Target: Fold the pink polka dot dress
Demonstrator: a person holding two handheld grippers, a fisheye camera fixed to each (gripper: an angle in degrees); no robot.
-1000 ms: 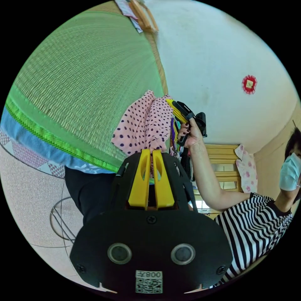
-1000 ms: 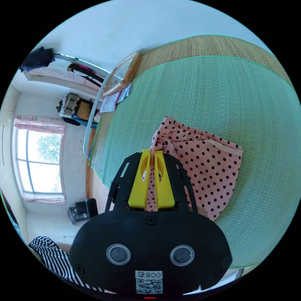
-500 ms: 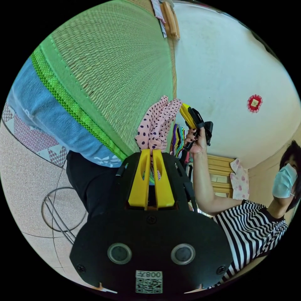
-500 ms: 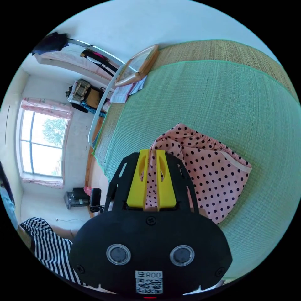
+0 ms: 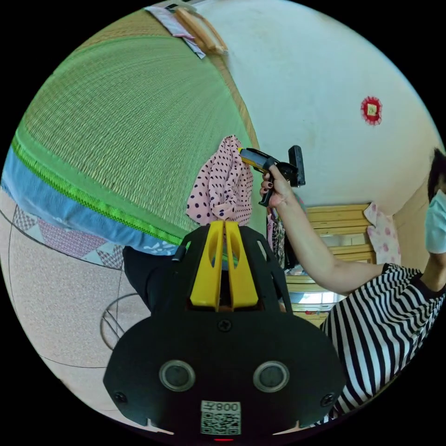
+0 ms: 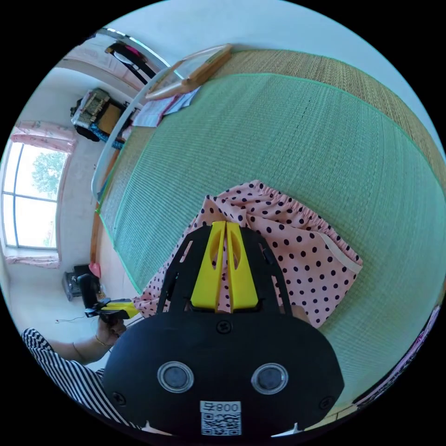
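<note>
The pink polka dot dress (image 6: 297,251) lies partly on the green woven mat (image 6: 278,130), with its elastic edge toward the mat's middle. My right gripper (image 6: 226,225) is shut on a bunched edge of the dress. At the lower left of the right gripper view, my left gripper (image 6: 126,306) holds another part of that edge. In the left gripper view, my left gripper (image 5: 225,224) is shut on the hanging dress (image 5: 218,186). Just beyond it, a hand holds the right gripper (image 5: 242,153) at the dress's upper edge.
The mat (image 5: 130,121) has a bright green border above a blue sheet (image 5: 51,204). A wooden frame (image 6: 190,74) lies at the mat's far end. The person in a striped top (image 5: 381,316) stands beside the bed. A window (image 6: 28,195) and pale floor (image 5: 55,297) lie beyond.
Both cameras have rolled. The dress edge now stretches from the right gripper out to the left gripper, which has come into the right gripper view. Both stay shut on the fabric.
</note>
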